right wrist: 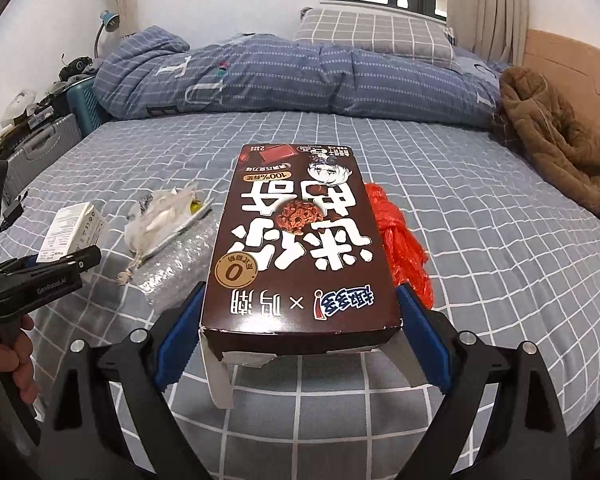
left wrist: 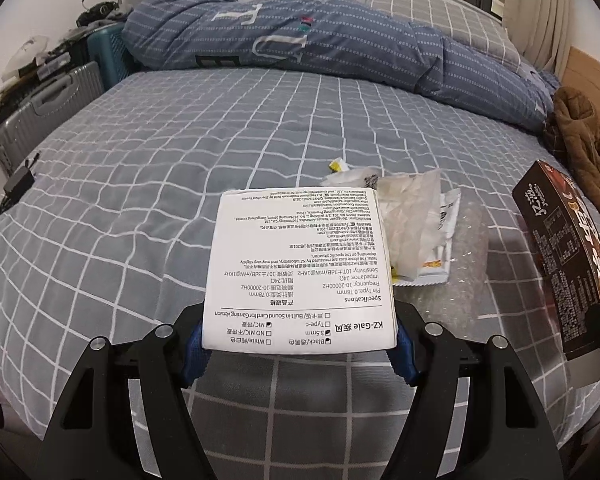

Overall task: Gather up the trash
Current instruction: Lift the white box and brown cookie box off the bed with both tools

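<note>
My left gripper (left wrist: 300, 344) is shut on a white earphone box (left wrist: 300, 268) and holds it above the bed; the box also shows in the right wrist view (right wrist: 70, 228). My right gripper (right wrist: 300, 332) is shut on a brown chocolate snack box (right wrist: 300, 236), also seen at the right edge of the left wrist view (left wrist: 564, 256). On the bed lie crumpled white wrappers (left wrist: 416, 224) on a sheet of bubble wrap (left wrist: 464, 264), also in the right wrist view (right wrist: 168, 216). A red plastic bag (right wrist: 400, 240) lies partly hidden behind the brown box.
The grey checked bed sheet (left wrist: 180, 184) carries a rolled blue quilt (left wrist: 300, 36), a pillow (right wrist: 372, 32) and a brown coat (right wrist: 552, 140). A grey suitcase (left wrist: 40, 112) and clutter stand at the left. A black charger (left wrist: 18, 180) lies near the bed's left edge.
</note>
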Tool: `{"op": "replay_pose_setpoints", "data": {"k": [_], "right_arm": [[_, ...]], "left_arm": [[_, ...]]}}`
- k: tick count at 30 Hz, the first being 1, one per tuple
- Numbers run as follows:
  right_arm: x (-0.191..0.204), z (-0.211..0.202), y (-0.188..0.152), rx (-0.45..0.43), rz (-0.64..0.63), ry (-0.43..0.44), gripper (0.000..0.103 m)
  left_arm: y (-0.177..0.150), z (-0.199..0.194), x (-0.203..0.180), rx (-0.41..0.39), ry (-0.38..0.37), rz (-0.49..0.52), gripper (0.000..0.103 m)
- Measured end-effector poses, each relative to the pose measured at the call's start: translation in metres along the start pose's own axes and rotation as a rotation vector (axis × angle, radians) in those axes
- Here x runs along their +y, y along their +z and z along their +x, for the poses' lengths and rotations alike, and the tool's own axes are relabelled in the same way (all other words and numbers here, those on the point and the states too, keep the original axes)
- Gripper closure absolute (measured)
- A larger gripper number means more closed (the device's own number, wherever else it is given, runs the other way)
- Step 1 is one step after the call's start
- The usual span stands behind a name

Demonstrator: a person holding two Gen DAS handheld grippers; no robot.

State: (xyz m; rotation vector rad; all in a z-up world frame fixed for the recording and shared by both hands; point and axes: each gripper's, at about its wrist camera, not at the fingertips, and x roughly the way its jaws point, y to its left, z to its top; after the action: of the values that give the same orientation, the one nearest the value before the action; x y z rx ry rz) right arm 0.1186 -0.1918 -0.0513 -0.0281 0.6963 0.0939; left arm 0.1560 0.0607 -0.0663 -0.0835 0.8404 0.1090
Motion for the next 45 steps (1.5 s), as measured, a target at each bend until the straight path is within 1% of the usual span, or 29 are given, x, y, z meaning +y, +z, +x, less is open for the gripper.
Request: {"op": "replay_pose_setpoints", "data": {"k": [6,12,15,21,31,36,45], "right_arm": [[0.003,-0.017,0.006,-0.021,0.001,0.003,0.016],[0.009,-0.035,0.007,-0.045,-0.022,0.003,0.016],[0.011,-0.044,0.001,-0.057,-0.025,0.002,0.016],[0.012,-0.053,-0.007,-0.056,-0.026,0.003,0.016],[0.008,-0.072,-0.016,-0.064,-0.018,0.004,0.016],[0.008,-0.085,-0.023,-0.064,-0.024,-0.001,0.016],[0.009,-0.102,-0.037,-0.059,-0.016,0.002,0.016]], "left_arm": [[0.000,-0.016,-0.003,-0.010,-0.007,0.006,0.034],[-0.008,-0.032,-0.003,-0.021,-0.019,0.000,0.034],[-0.014,-0.038,-0.006,-0.018,-0.027,0.001,0.034],[-0.031,-0.053,-0.010,-0.019,-0.039,0.009,0.034],[-0.049,-0.069,-0.017,-0.023,-0.039,0.022,0.034],[-0.061,-0.076,-0.021,-0.021,-0.028,0.049,0.034],[-0.076,-0.090,-0.019,-0.020,-0.044,0.039,0.034]]}}
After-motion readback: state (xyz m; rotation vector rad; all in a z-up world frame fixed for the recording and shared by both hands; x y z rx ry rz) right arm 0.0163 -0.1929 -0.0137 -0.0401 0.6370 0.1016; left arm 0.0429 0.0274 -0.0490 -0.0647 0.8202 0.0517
